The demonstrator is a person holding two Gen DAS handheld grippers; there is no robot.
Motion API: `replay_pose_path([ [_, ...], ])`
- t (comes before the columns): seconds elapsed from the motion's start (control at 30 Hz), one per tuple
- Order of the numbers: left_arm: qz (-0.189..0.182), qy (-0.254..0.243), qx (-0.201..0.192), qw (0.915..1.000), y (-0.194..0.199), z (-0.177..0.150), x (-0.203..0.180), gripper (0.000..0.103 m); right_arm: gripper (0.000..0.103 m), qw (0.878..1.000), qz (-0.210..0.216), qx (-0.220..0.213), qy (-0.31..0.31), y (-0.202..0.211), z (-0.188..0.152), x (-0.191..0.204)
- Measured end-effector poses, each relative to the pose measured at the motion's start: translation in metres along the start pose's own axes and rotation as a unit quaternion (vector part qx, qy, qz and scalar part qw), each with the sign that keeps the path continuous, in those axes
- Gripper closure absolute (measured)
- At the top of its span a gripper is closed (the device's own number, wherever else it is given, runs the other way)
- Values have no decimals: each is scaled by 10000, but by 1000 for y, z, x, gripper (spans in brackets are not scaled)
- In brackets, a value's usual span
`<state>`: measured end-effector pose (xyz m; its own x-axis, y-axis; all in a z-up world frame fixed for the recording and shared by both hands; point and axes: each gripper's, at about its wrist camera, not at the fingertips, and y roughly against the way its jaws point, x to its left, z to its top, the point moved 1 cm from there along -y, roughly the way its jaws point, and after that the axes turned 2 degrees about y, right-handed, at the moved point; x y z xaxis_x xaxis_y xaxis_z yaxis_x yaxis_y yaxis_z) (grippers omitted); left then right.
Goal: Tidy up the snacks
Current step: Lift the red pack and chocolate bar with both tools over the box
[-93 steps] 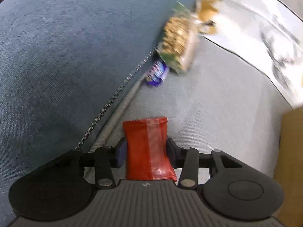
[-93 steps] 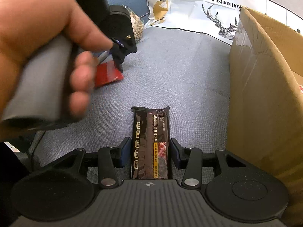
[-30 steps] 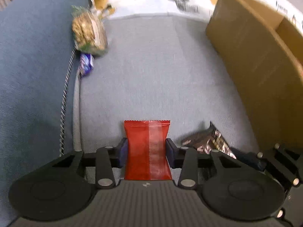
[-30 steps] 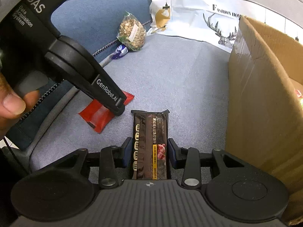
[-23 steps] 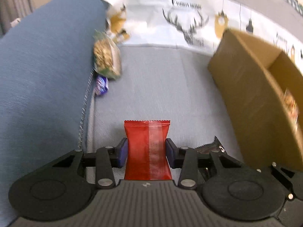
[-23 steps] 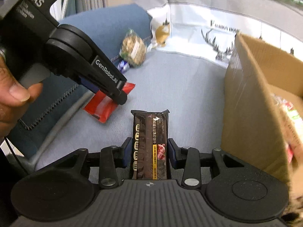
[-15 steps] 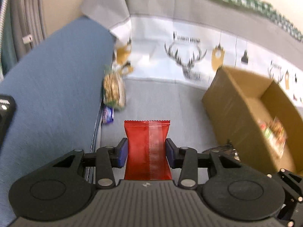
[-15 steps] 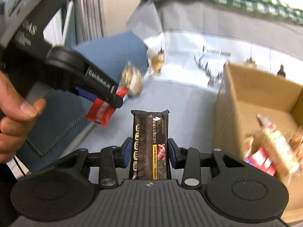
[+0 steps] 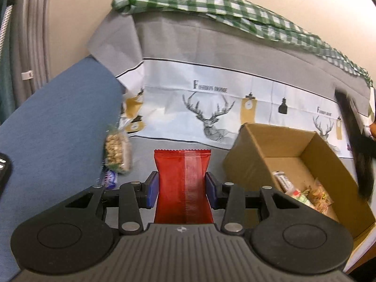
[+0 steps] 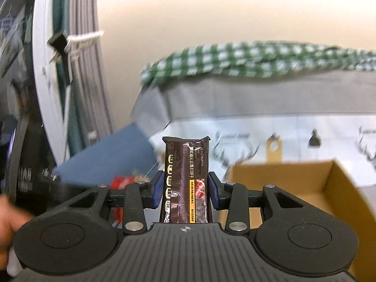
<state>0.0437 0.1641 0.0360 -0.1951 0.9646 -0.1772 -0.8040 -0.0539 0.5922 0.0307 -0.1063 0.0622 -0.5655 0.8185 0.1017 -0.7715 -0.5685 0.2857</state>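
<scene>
My left gripper (image 9: 182, 189) is shut on a red snack packet (image 9: 183, 181) and holds it in the air, left of an open cardboard box (image 9: 249, 155). Several snack packs (image 9: 303, 195) lie in the box. My right gripper (image 10: 185, 191) is shut on a dark brown biscuit bar (image 10: 185, 178), raised, with the box (image 10: 338, 181) below to its right. The right gripper shows as a dark blur at the far right of the left wrist view (image 9: 357, 145). A bag of nuts (image 9: 116, 152) and a small blue-and-white candy (image 9: 109, 177) lie by the blue cushion.
A blue cushion (image 9: 54, 127) fills the left. A grey and white cloth with deer prints (image 9: 211, 115) hangs behind the box, with a green checked cloth (image 9: 211, 7) on top. A curtain (image 10: 80, 82) hangs at the left.
Both grippers have risen from the grey seat with their snacks and tilted up, so the box's inside and the back wall came into view. The right wrist view is blurred by motion.
</scene>
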Motion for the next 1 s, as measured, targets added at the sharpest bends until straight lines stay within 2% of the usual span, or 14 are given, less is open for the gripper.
replay_pose_path([
  [0.17,-195,-16,-81,9998,-6,3,-23,57,62,9987,-476,-135,104,-5,22,-53],
  [0.3,-331,-36,-177,9993,-11,6,-41,57,62,9956,-899,-49,-246,-9,3,-97],
  [0.4,-432,-60,-283,9986,-14,8,-56,57,62,9924,-1069,294,-544,-12,-15,-122],
  [0.43,-483,-67,-345,9982,-14,9,-62,57,62,9916,-1122,287,-576,-10,-15,-128],
  [0.53,-619,-96,-529,9966,-17,11,-80,57,62,9910,-1239,157,-474,-4,-16,-137],
  [0.77,-1024,-475,-917,9894,-20,11,-129,57,62,9891,-1392,251,-408,0,-24,-152],
  [1.0,-1309,-887,-975,9826,-36,8,-168,57,62,9875,-1488,320,-421,1,-27,-160],
])
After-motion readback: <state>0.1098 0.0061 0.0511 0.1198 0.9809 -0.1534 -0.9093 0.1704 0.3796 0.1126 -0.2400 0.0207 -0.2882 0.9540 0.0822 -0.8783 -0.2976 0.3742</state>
